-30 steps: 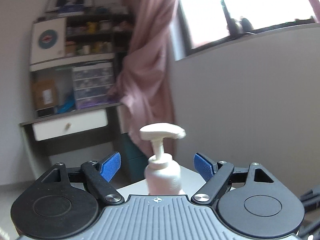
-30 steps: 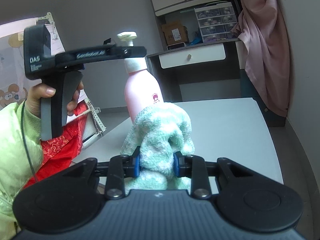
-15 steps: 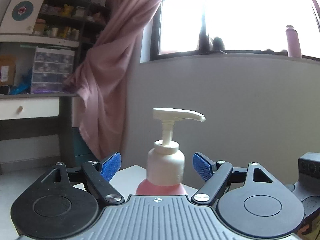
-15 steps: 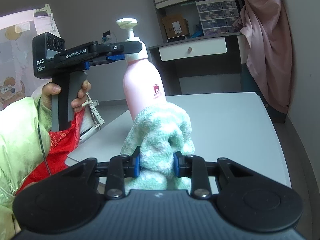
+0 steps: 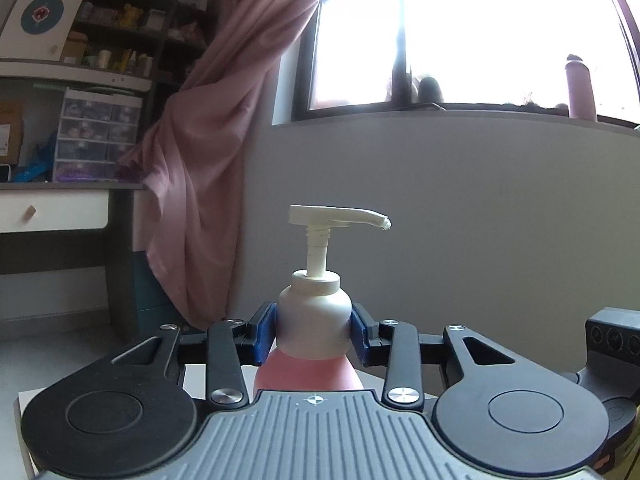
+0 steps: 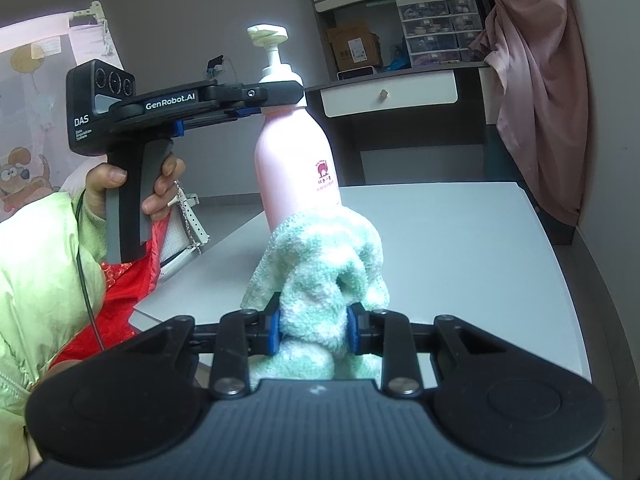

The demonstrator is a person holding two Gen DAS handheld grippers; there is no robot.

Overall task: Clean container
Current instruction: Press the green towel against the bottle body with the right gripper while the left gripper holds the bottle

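A dusty-pink fabric curtain (image 5: 200, 152) hangs bunched beside the bright window (image 5: 460, 28), a pink metal flask (image 5: 579, 88) standing on its sill. Left of the curtain, a dark shelf unit (image 5: 120, 32) carries a clear plastic drawer organiser (image 5: 98, 136) and a white square card with a teal disc (image 5: 42, 12). Below sits a white drawer with a small knob (image 6: 390, 94). A brown cardboard box (image 6: 352, 46) rests on the desk.

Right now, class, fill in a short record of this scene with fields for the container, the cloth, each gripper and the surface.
container: pink pump bottle, upright on the table
cloth: green-and-white towel, bunched in front of the bottle's base
left gripper: fingers shut on the bottle's white neck
right gripper: shut on the towel
surface: white table
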